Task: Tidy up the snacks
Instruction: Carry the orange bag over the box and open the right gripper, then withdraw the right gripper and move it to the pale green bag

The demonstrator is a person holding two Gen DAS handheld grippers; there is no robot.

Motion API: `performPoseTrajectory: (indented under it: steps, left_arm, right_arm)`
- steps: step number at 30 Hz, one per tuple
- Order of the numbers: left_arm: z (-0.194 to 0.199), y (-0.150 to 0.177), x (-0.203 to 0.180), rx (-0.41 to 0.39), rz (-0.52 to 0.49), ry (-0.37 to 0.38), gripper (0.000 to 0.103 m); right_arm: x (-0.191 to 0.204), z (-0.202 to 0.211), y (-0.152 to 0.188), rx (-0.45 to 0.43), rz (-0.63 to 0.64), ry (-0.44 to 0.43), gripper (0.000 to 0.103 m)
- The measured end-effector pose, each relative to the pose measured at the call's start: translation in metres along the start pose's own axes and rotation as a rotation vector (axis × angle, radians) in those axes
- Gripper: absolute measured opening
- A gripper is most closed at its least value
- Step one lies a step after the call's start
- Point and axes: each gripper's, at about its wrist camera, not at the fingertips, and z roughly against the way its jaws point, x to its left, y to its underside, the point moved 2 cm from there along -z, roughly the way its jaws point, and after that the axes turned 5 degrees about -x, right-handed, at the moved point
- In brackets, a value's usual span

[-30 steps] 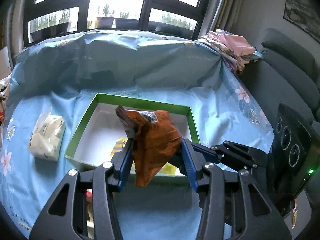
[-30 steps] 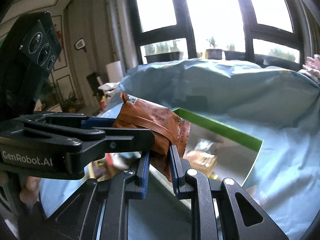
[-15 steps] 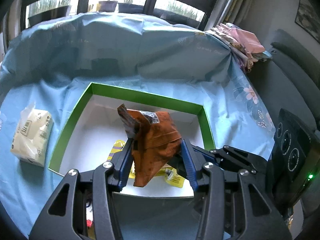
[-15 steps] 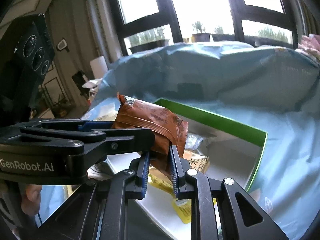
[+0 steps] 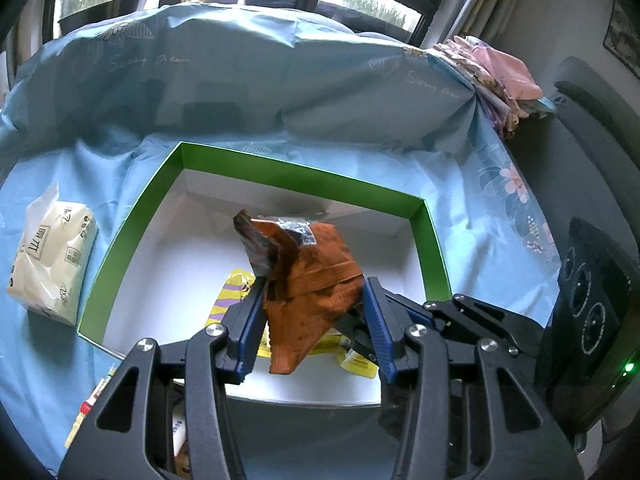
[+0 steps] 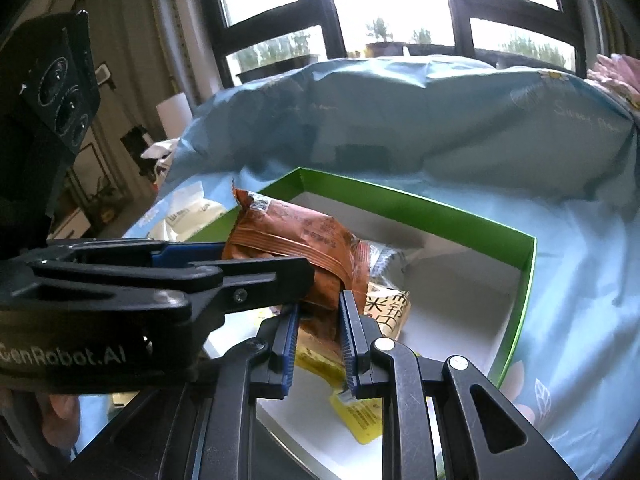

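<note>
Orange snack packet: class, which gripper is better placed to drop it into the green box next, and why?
Either: the left gripper and right gripper both clamp the orange snack packet above the green box.

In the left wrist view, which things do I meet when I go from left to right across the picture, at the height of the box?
tissue pack → green box, left wall → orange snack packet held over the box → green box, right wall → flowered blue cloth → black camera block of the other gripper
</note>
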Motion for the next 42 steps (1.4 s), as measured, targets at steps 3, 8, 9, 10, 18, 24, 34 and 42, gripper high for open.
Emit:
performPoseTrajectory:
  steps: [3,8,9,10,18,24,34,42]
  left_arm:
    - [-0.001,0.001,0.001,0.002,0.002,-0.006,0.047]
    - [-0.002,0.001,0.002,0.001,-0.003,-0.035,0.052]
    - [-0.002,0.001,0.002,-0.001,-0.004,-0.036,0.054]
    - [-0.002,0.001,0.002,-0.002,-0.006,-0.041,0.058]
    - [0.001,0.001,0.005,-0.016,-0.012,-0.074,0.07]
    - [0.009,-0.001,0.006,-0.038,-0.011,-0.088,0.077]
    - [0.029,0.002,0.0,-0.088,-0.056,-0.131,0.087]
    - [0.046,0.009,-0.001,-0.116,-0.055,-0.158,0.089]
  right_arm:
    - [-0.001,0.001,0.0,-0.002,-0.006,0.002,0.022]
    - [-0.001,0.001,-0.001,-0.001,-0.006,0.008,0.022]
    - [-0.001,0.002,-0.001,-0.001,-0.005,0.012,0.022]
    - [-0.002,0.002,0.0,-0.001,-0.005,0.014,0.022]
    - [-0.003,0.005,-0.001,-0.005,-0.01,0.026,0.027]
    - [-0.008,0.011,-0.001,-0.019,-0.028,0.041,0.035]
    - [-0.009,0.025,-0.003,-0.051,-0.047,0.044,0.048]
    - [-0.009,0.039,-0.001,-0.073,-0.065,0.06,0.053]
